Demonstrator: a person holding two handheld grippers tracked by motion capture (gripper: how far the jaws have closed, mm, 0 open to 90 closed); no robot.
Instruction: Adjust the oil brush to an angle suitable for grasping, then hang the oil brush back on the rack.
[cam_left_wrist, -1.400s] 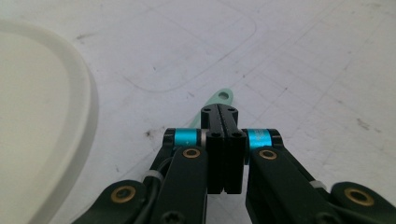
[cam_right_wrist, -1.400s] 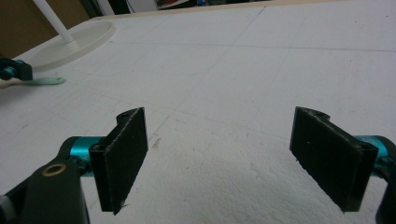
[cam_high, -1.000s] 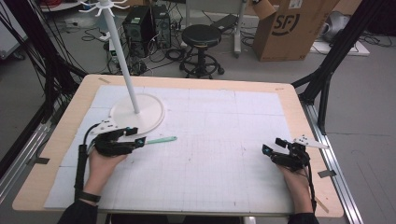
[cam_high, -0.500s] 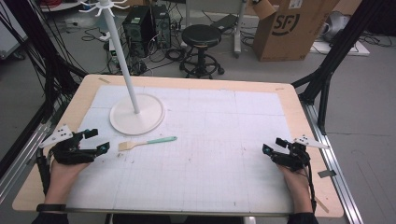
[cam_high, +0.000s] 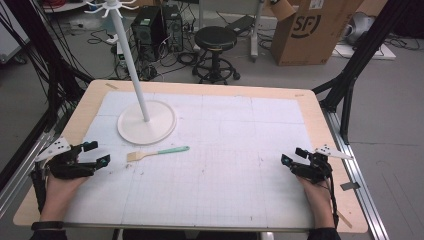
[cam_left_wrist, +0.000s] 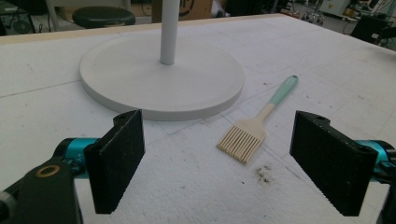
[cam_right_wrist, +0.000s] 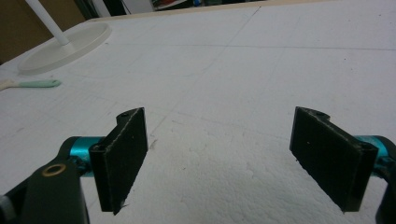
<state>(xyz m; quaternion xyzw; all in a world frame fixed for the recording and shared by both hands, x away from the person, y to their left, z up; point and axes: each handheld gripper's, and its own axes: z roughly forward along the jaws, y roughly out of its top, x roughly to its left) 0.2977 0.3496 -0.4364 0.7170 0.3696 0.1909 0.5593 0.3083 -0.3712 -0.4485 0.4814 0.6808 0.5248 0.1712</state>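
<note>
Pastry brush (cam_high: 157, 152): lies on counter (cam_high: 225, 165) right of released left hand-held gripper (cam_high: 95, 154), bristles nearest, mint handle pointing right; right hand-held gripper (cam_high: 292, 160) released, well apart.

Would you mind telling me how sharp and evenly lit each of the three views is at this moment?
High view: even, soft light, faint shadows, brush small but clear. Left gripper view: brush and stand base sharp, the near jaws slightly soft. Right gripper view: dimmer, table grainy, far brush and stand base blurred.
</note>
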